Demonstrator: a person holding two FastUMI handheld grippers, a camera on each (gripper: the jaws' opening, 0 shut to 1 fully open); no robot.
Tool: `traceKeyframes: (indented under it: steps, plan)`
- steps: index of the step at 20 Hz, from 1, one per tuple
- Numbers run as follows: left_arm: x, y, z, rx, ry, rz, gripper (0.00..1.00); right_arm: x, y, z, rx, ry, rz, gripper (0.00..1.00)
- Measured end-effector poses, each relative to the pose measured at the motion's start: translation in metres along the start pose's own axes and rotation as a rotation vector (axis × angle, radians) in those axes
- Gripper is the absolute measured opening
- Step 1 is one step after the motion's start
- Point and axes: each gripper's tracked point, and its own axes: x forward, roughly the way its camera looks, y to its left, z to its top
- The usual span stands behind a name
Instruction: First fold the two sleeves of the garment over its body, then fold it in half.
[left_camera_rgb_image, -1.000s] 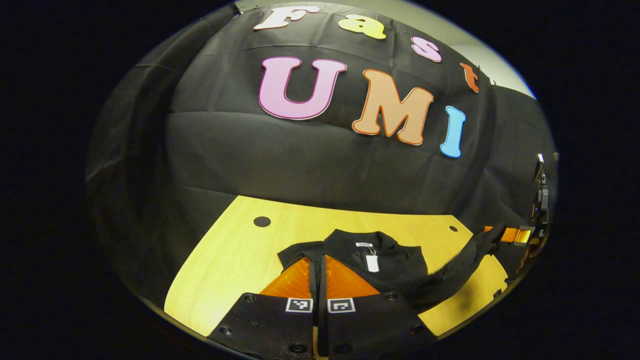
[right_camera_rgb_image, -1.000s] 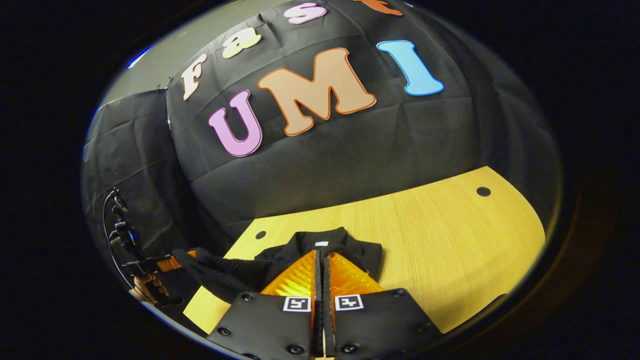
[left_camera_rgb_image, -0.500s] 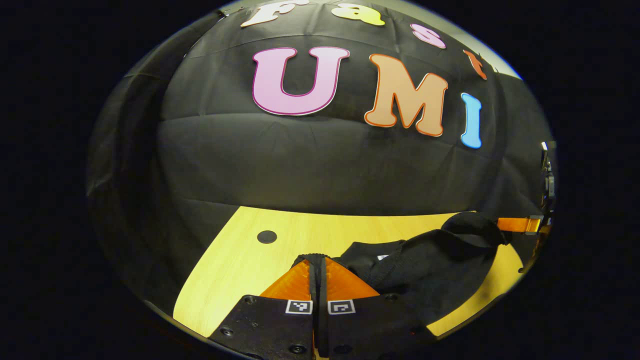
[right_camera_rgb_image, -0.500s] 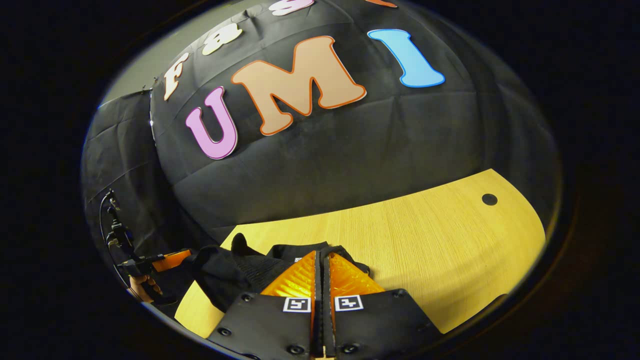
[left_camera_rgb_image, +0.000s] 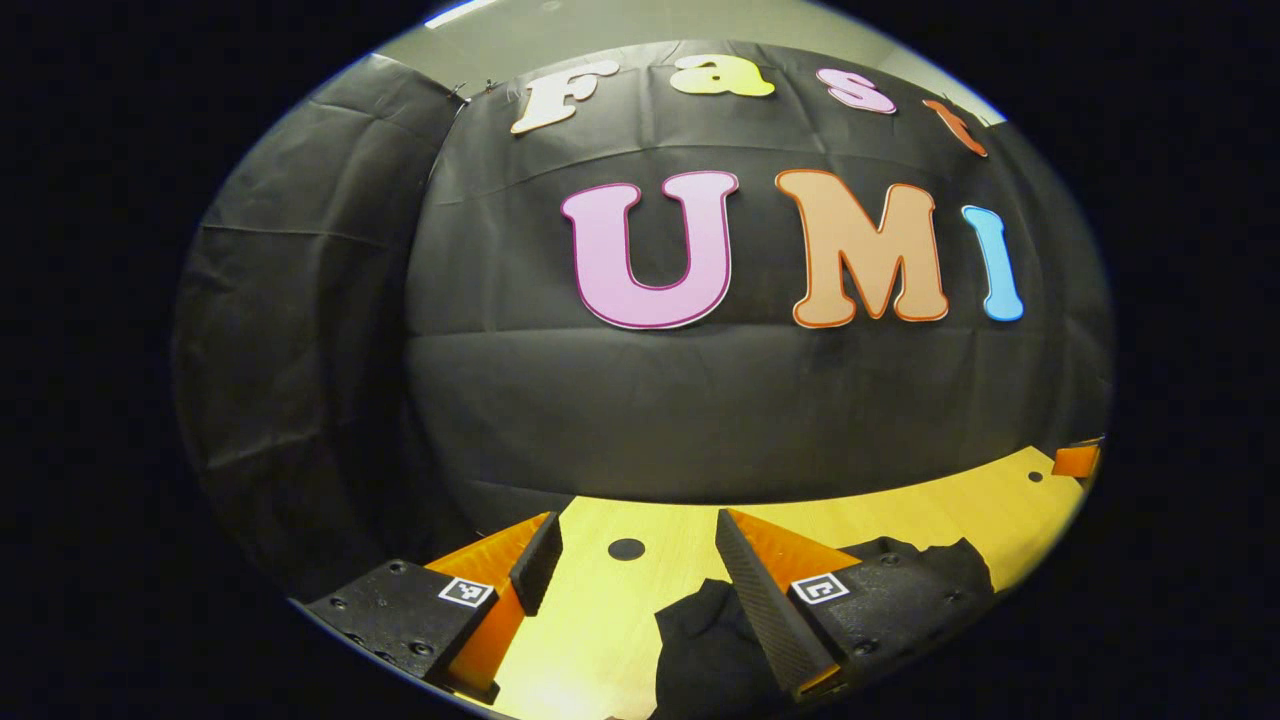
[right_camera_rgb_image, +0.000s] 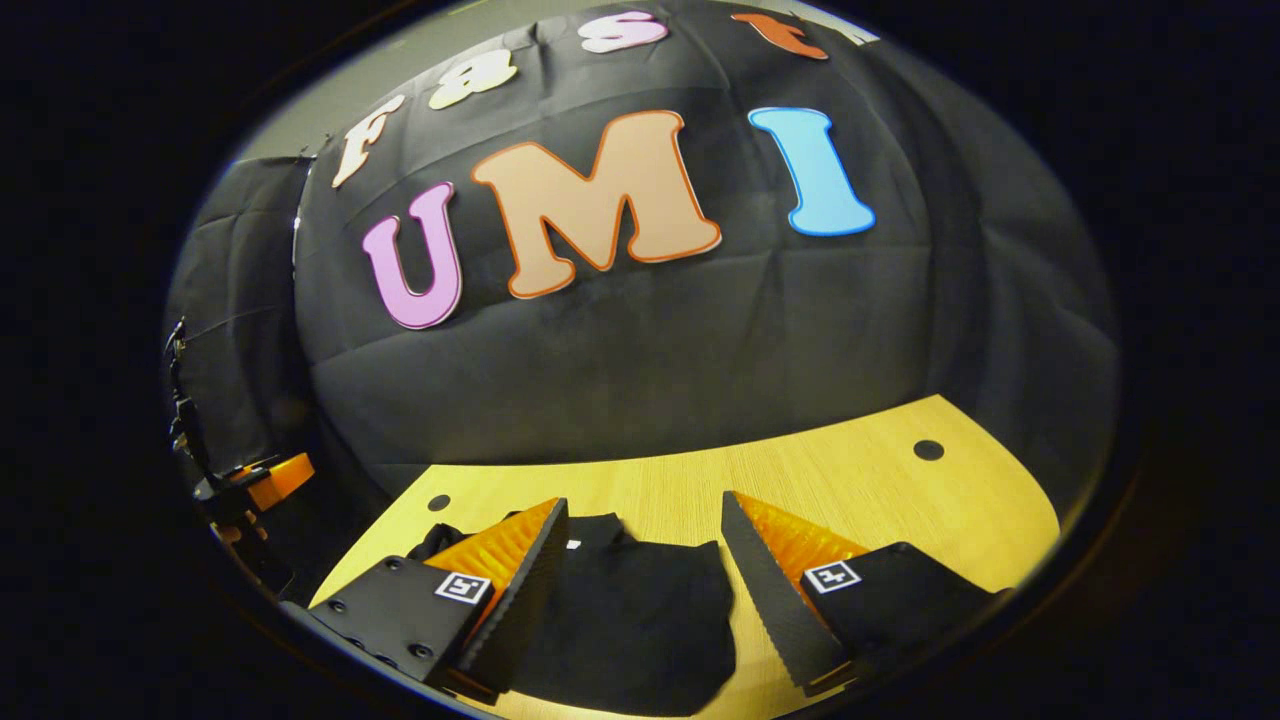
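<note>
Left gripper view has the left tool (left_camera_rgb_image: 635, 555) spread wide, its two fingers (left_camera_rgb_image: 537, 562) apart with bare wood between them and nothing held. Under them runs the yellow wooden counter (left_camera_rgb_image: 600, 640), with a small dark round hole (left_camera_rgb_image: 626, 549) just ahead of the tips at about 12 o'clock. The black garment (left_camera_rgb_image: 715, 645) lies bunched on the counter at roughly 5 o'clock from the tool's centre, just beside the right-hand finger and partly hidden behind it; a further lobe of the same cloth shows past that finger toward 3 o'clock. Whether the finger touches the cloth cannot be told. At the far 3 o'clock rim a small bit of the right tool (left_camera_rgb_image: 1076, 460) peeks in, too little to judge its spread from here.

Right gripper view shows the right tool (right_camera_rgb_image: 645, 520) also wide, fingers (right_camera_rgb_image: 762, 575) well apart and gripping nothing. The garment (right_camera_rgb_image: 630, 625) lies flat and folded into a compact dark block on the counter (right_camera_rgb_image: 900, 500), directly between and below the two fingers, reaching from the left finger across toward the right one, with a strip of bare wood left beside the right finger. A tiny pale tag sits at its far edge near the left fingertip. One counter hole (right_camera_rgb_image: 928, 449) lies at 2 o'clock, another (right_camera_rgb_image: 439, 502) at 10 o'clock. Off at 9 o'clock, well apart from the garment, the left tool (right_camera_rgb_image: 262, 480) hangs beyond the counter's edge.
</note>
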Motion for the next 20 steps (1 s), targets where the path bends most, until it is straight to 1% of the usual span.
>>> traceKeyframes:
  steps: [1, 2, 3, 4, 5, 6, 7, 8, 10, 11, 12, 13, 14, 15, 16, 17, 19, 20]
  plan:
    - [-0.011, 0.002, 0.01, -0.011, -0.024, -0.001, 0.94, -0.012, 0.004, 0.007, -0.008, -0.033, -0.003, 0.98]
    - [-0.024, 0.004, 0.02, -0.018, -0.048, -0.003, 0.94, -0.026, 0.008, 0.01, -0.013, -0.063, -0.009, 0.98]
    - [-0.038, 0.006, 0.029, -0.02, -0.07, -0.004, 0.92, -0.043, 0.013, 0.015, -0.016, -0.09, -0.009, 0.98]
    - [-0.054, 0.007, 0.04, -0.016, -0.1, -0.013, 0.94, -0.062, 0.021, 0.019, -0.022, -0.124, -0.006, 0.98]
    - [-0.073, 0.009, 0.052, -0.008, -0.13, -0.02, 0.94, -0.083, 0.026, 0.025, -0.034, -0.16, -0.011, 0.98]
    - [-0.092, 0.011, 0.061, -0.001, -0.159, -0.028, 0.92, -0.104, 0.03, 0.028, -0.044, -0.195, -0.022, 0.97]
    - [-0.111, 0.011, 0.073, 0.004, -0.189, -0.039, 0.94, -0.126, 0.036, 0.031, -0.048, -0.234, -0.03, 0.97]
    - [-0.129, 0.009, 0.081, 0.005, -0.208, -0.051, 0.92, -0.147, 0.042, 0.032, -0.047, -0.269, -0.037, 0.97]
    - [-0.162, 0.011, 0.088, 0.005, -0.23, -0.07, 0.94, -0.186, 0.056, 0.023, -0.048, -0.3, -0.049, 0.96]
    - [-0.178, 0.013, 0.091, -0.003, -0.237, -0.072, 0.94, -0.204, 0.059, 0.018, -0.055, -0.319, -0.069, 0.96]
    - [-0.192, 0.014, 0.093, -0.011, -0.243, -0.078, 0.94, -0.221, 0.063, 0.013, -0.063, -0.335, -0.088, 0.92]
    - [-0.206, 0.014, 0.092, -0.021, -0.244, -0.084, 0.92, -0.237, 0.07, 0.007, -0.068, -0.343, -0.091, 0.96]
    - [-0.219, 0.013, 0.094, -0.029, -0.252, -0.094, 0.94, -0.248, 0.08, 0.0, -0.072, -0.345, -0.082, 0.92]
    - [-0.231, 0.013, 0.096, -0.029, -0.263, -0.102, 0.92, -0.258, 0.087, -0.005, -0.078, -0.343, -0.074, 0.96]
    - [-0.24, 0.016, 0.099, -0.025, -0.279, -0.106, 0.94, -0.263, 0.091, -0.009, -0.085, -0.337, -0.07, 0.96]
    - [-0.247, 0.016, 0.101, -0.02, -0.29, -0.113, 0.94, -0.269, 0.092, -0.012, -0.092, -0.33, -0.071, 0.96]
    - [-0.259, 0.012, 0.102, -0.02, -0.283, -0.143, 0.94, -0.282, 0.094, -0.007, -0.086, -0.349, -0.078, 0.92]
    - [-0.264, 0.013, 0.107, -0.023, -0.291, -0.15, 0.89, -0.288, 0.094, -0.003, -0.075, -0.365, -0.077, 0.92]
